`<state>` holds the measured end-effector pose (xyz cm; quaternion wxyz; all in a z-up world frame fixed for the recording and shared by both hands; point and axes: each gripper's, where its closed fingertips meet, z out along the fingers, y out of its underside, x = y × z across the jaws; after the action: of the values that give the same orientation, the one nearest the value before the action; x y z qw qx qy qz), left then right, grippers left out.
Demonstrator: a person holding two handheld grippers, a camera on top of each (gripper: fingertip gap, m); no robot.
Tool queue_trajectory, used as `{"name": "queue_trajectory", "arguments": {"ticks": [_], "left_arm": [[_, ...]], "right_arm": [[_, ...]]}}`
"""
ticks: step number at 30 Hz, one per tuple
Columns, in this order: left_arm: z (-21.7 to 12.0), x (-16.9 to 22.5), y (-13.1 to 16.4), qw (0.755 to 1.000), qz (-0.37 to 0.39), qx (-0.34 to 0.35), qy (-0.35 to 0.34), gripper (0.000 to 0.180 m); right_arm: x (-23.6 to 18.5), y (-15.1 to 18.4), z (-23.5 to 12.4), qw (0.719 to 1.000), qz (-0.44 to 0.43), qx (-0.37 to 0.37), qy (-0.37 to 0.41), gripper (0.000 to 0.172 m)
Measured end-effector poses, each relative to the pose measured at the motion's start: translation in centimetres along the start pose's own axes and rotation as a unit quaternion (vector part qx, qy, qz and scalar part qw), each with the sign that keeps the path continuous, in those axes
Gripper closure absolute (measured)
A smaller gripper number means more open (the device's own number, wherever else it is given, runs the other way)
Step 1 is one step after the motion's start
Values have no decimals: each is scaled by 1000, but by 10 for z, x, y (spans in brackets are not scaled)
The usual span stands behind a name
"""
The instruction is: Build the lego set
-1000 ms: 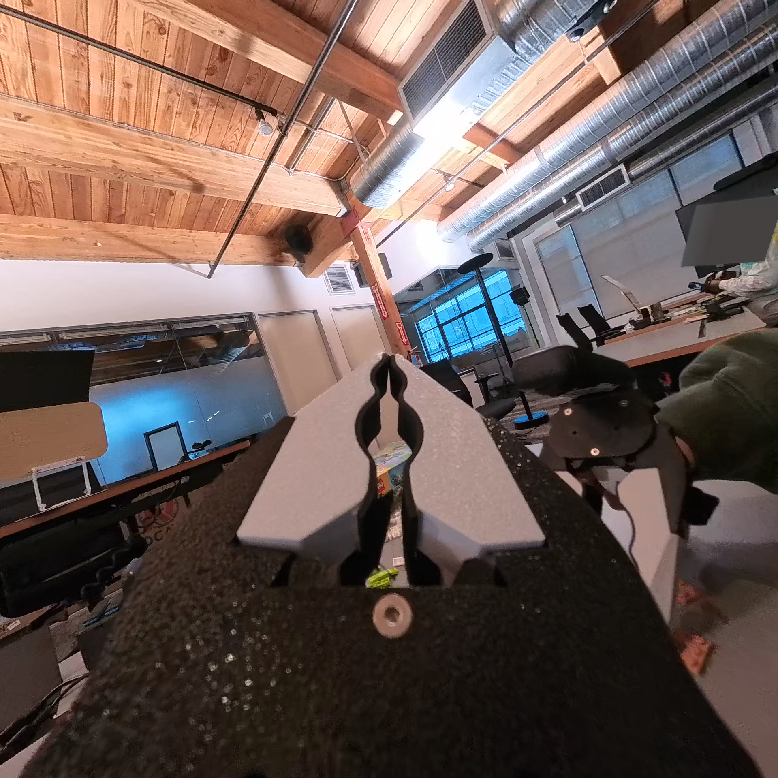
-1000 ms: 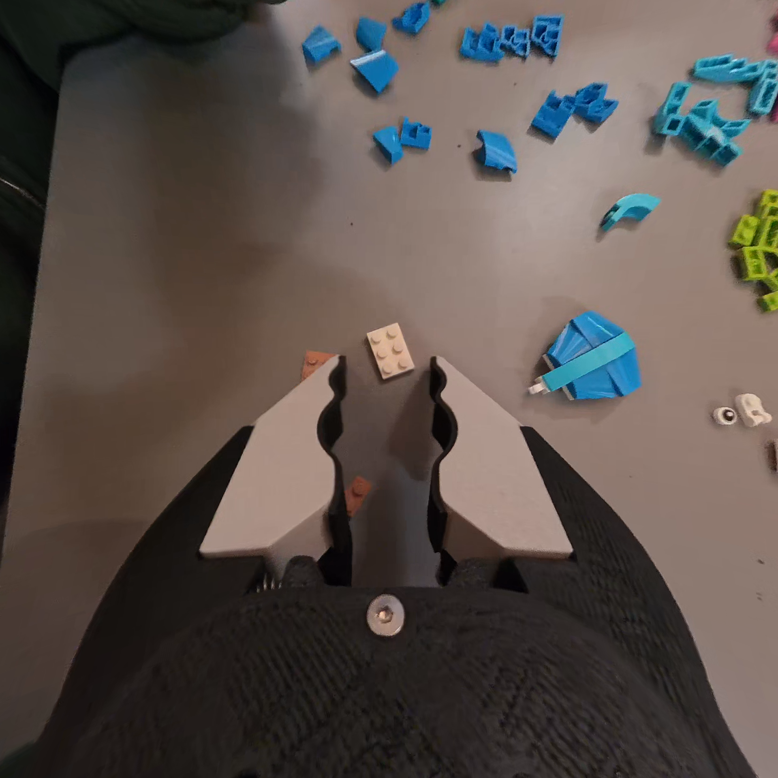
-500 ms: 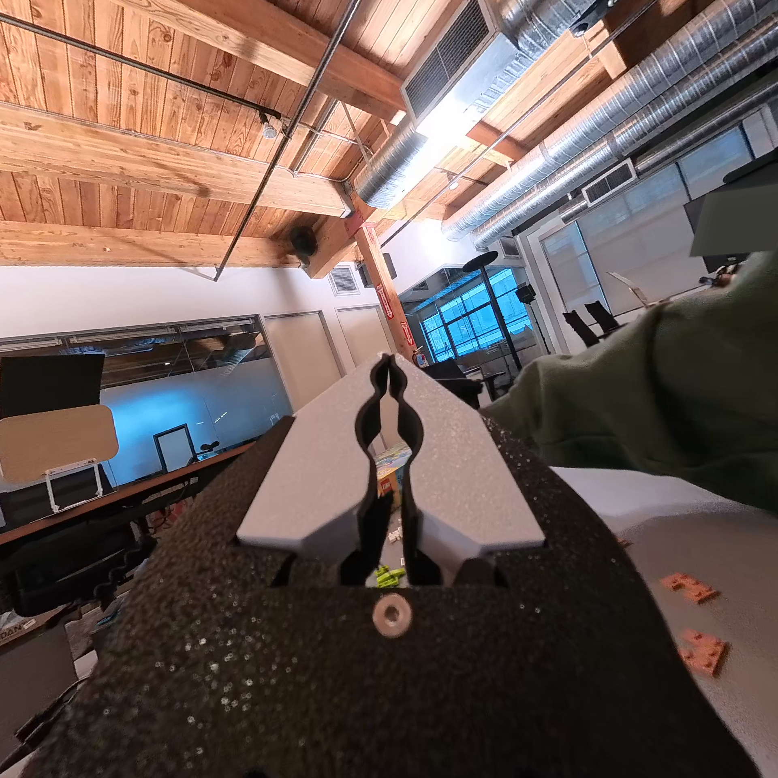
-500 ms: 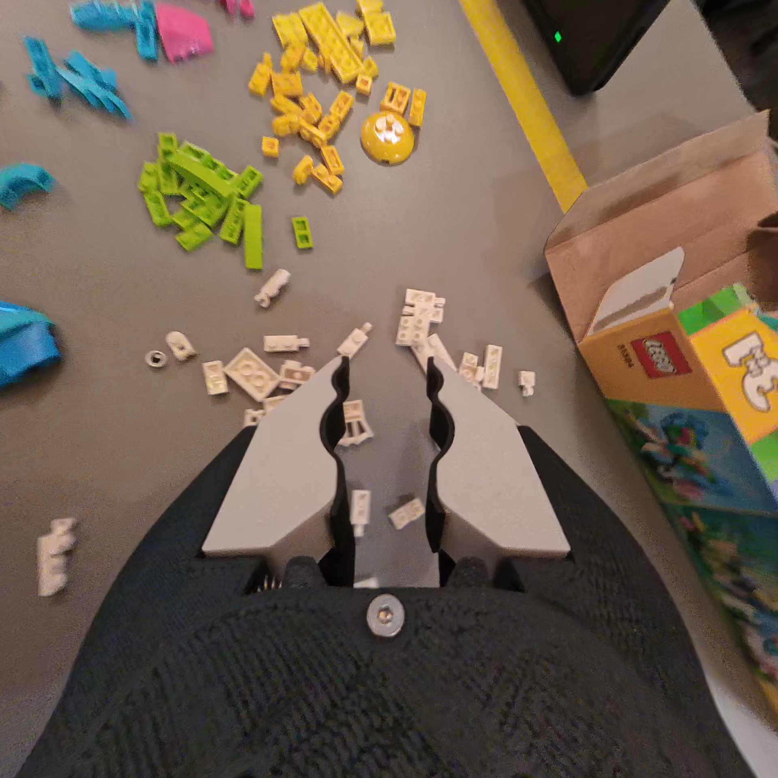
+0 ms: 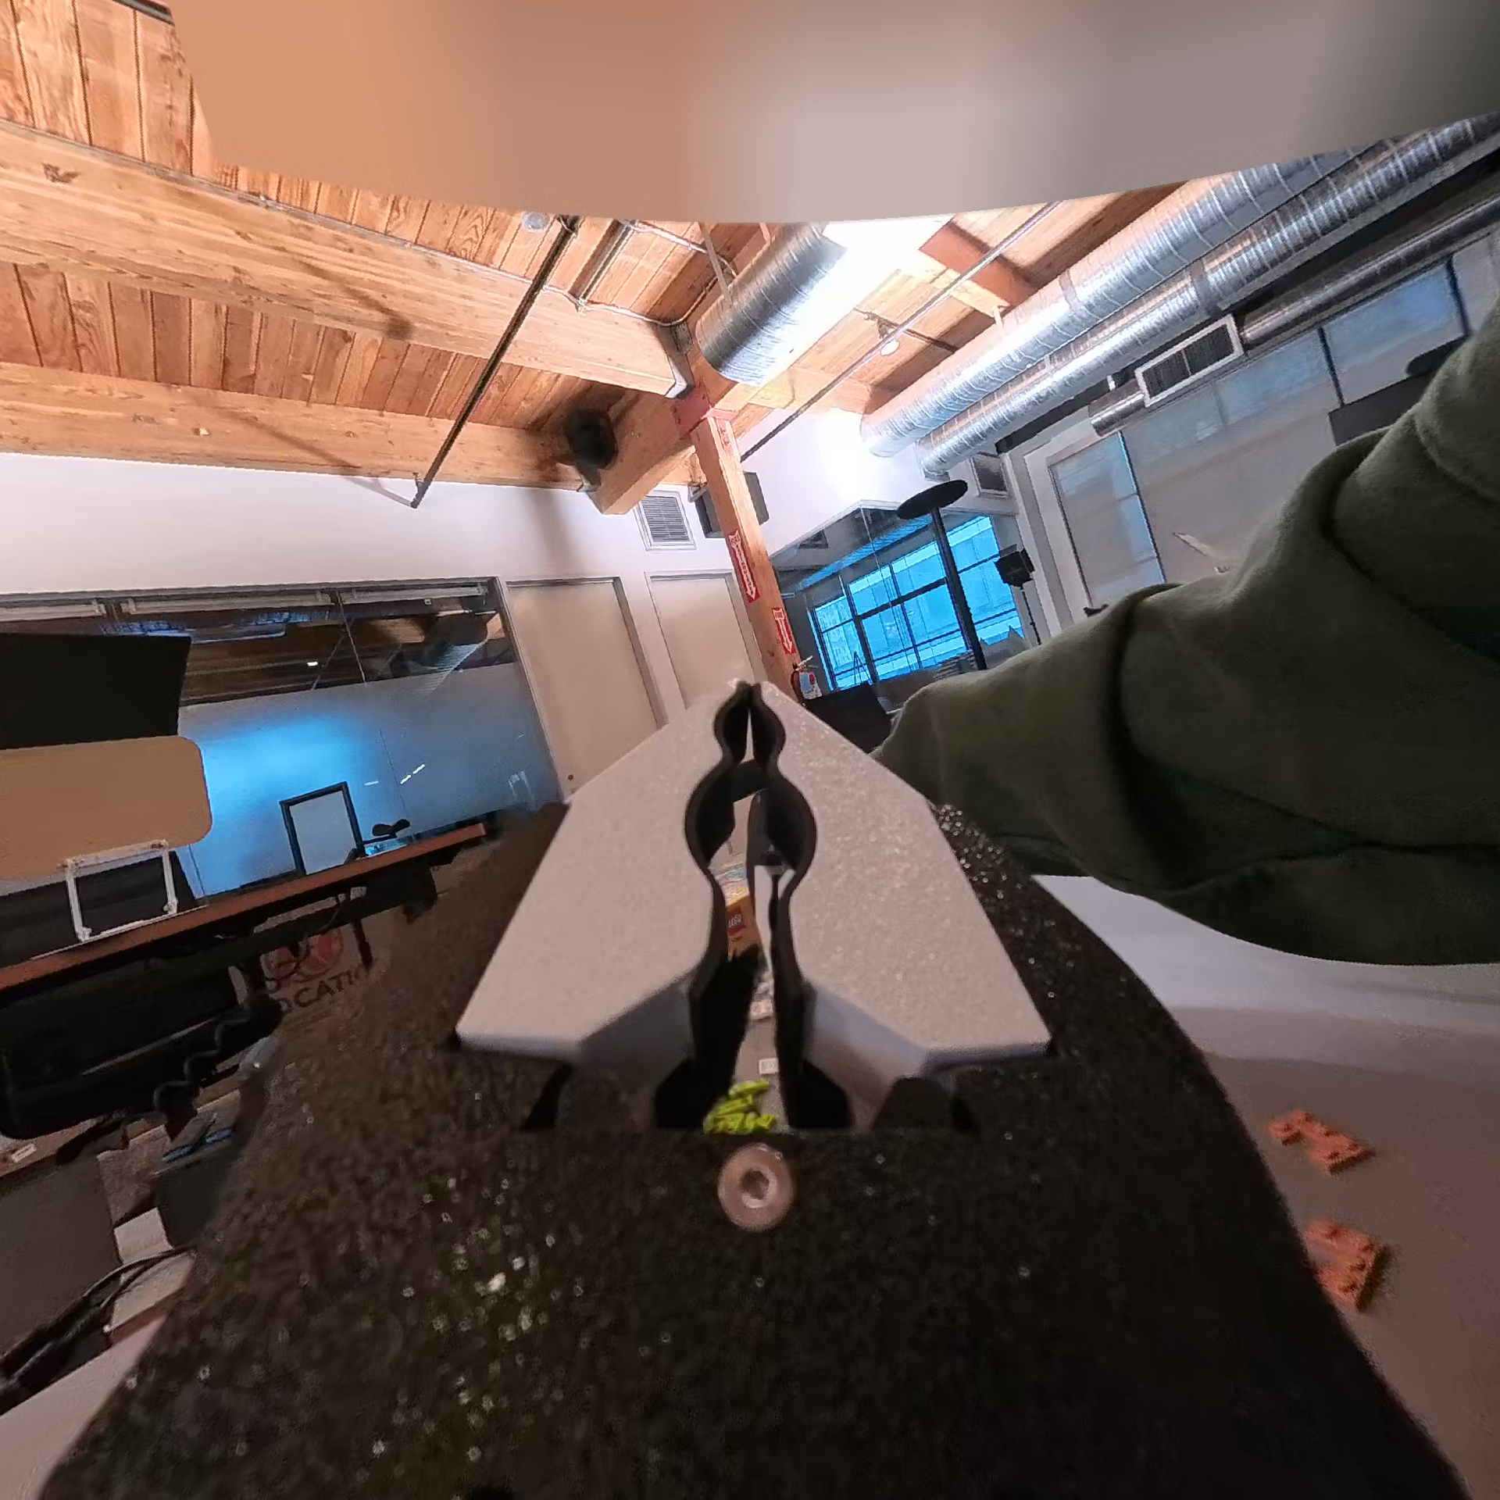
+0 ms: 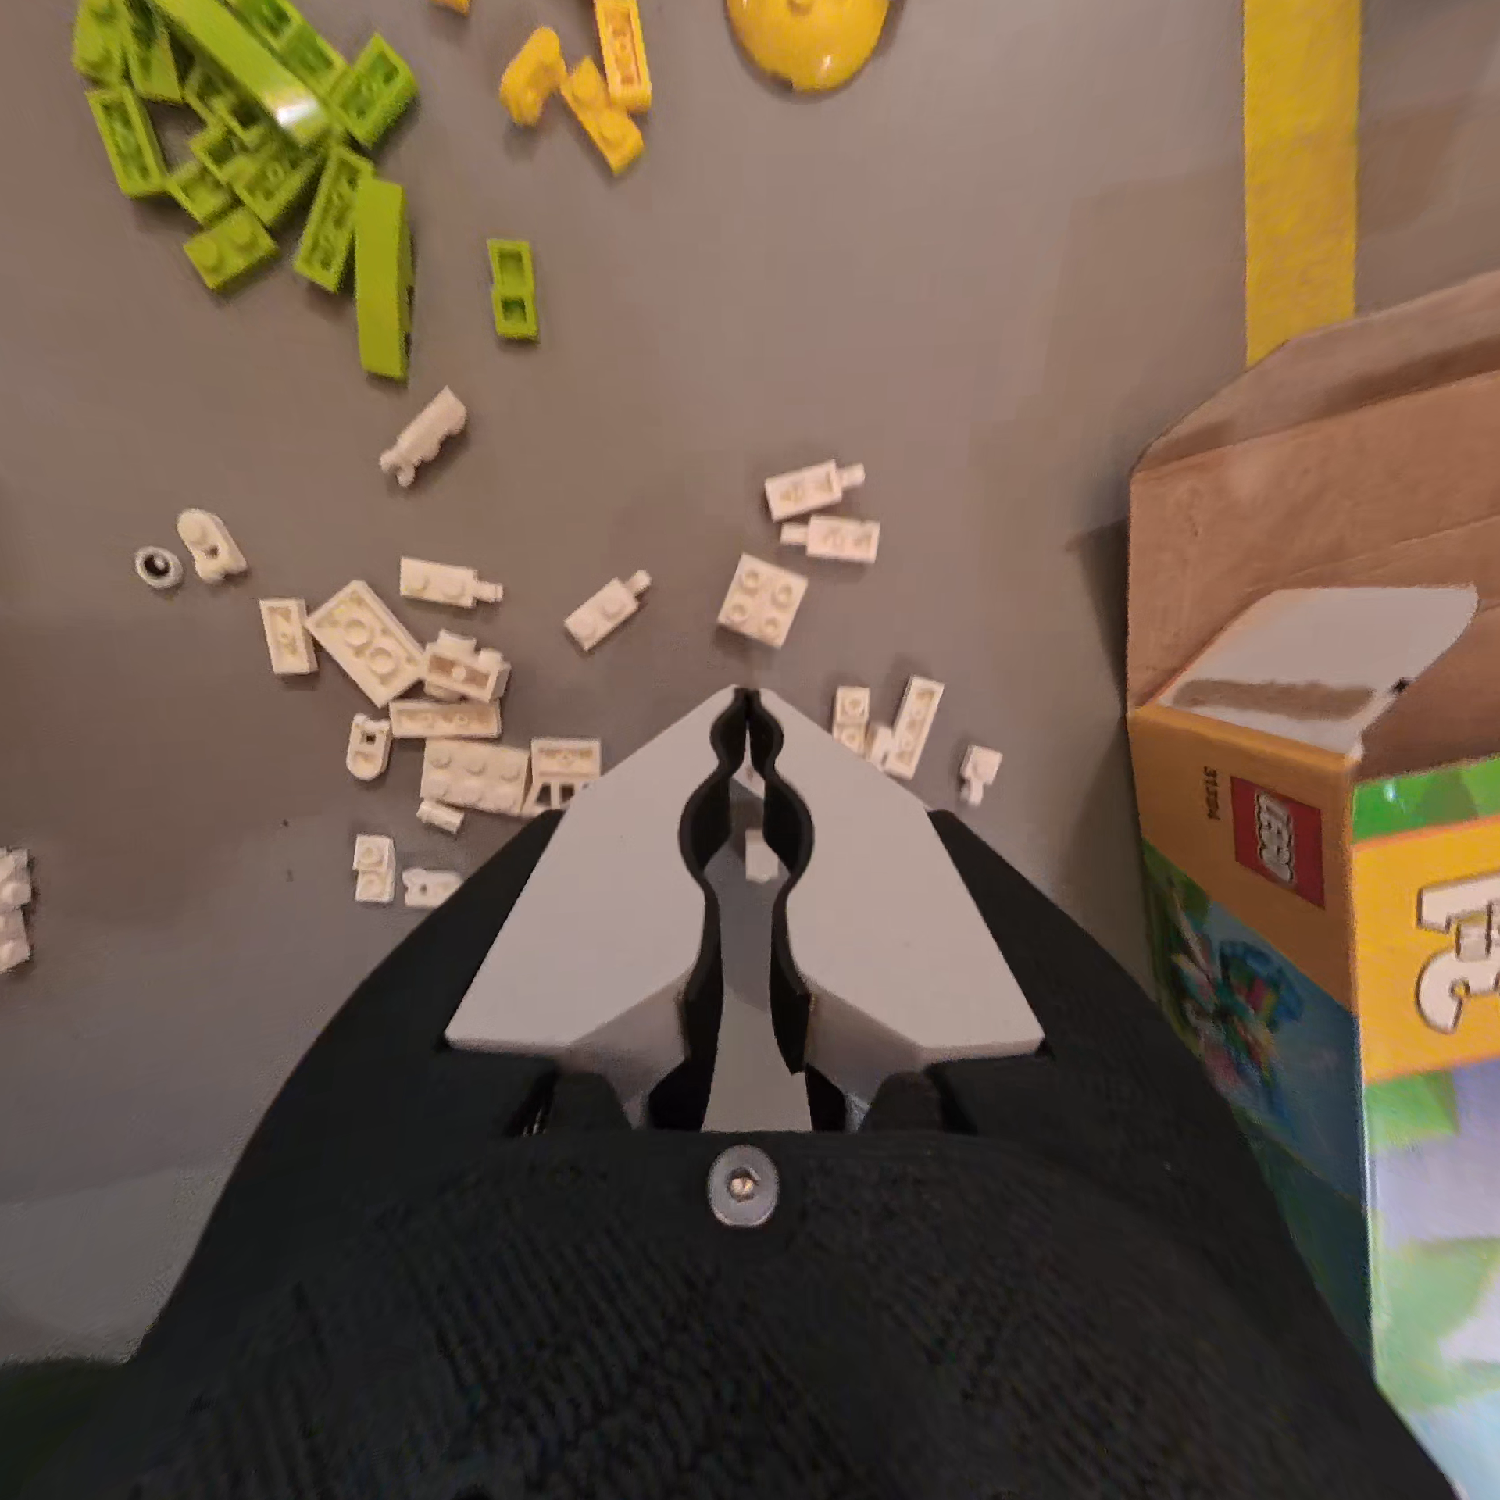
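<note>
My right gripper (image 6: 747, 695) is shut, its fingertips touching just above the grey table (image 6: 933, 390) among scattered white bricks. I see no brick between the tips. A white 2x2 plate (image 6: 761, 601) lies just ahead of the tips, and a small white piece (image 6: 756, 859) shows through the gap behind them. My left gripper (image 5: 751, 691) is shut with nothing between its tips, and points up and out into the room. A person's green sleeve (image 5: 1217, 779) crosses to its right.
Right wrist view: a lime green brick pile (image 6: 243, 154) at top left, yellow bricks (image 6: 605, 89) and a yellow dome (image 6: 803, 36) at the top, a yellow tape stripe (image 6: 1299, 162). A colourful toy box (image 6: 1299, 974) in a brown bag (image 6: 1299, 487) stands close at right. Left wrist view: brown pieces (image 5: 1339, 1274) on the table. There is about 35 cm between the tips of the two grippers. To the yellow dome (image 6: 803, 36): right tips about 12 cm, left tips about 35 cm.
My right gripper swept right, from the blue pieces and a tan plate to the white bricks, came lower, and its jaws shut. The green sleeve moved across the left wrist view.
</note>
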<state>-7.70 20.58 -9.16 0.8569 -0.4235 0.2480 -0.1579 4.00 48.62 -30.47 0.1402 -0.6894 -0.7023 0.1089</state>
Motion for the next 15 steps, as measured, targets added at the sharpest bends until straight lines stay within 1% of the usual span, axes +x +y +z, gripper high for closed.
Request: {"name": "queue_trajectory", "arguments": {"ticks": [2,5,8,11,14,15], "left_arm": [[0,0,1,1000,-7,0,-1,180],[0,-1,0,1000,-14,2,-1,180],[0,-1,0,1000,-14,3,-1,180],[0,1,-1,1000,-11,4,2,180],[0,4,-1,1000,-1,2,7,180],[0,4,0,1000,3,1,7,180]], "right_arm": [[-5,7,-6,1000,1,2,12,172],[-16,11,-19,999,16,42,23,172],[-25,22,-29,997,35,58,34,172],[-14,32,-33,989,109,65,72,151],[-10,28,-28,978,177,91,62,130],[-8,24,-26,976,184,103,62,130]]}}
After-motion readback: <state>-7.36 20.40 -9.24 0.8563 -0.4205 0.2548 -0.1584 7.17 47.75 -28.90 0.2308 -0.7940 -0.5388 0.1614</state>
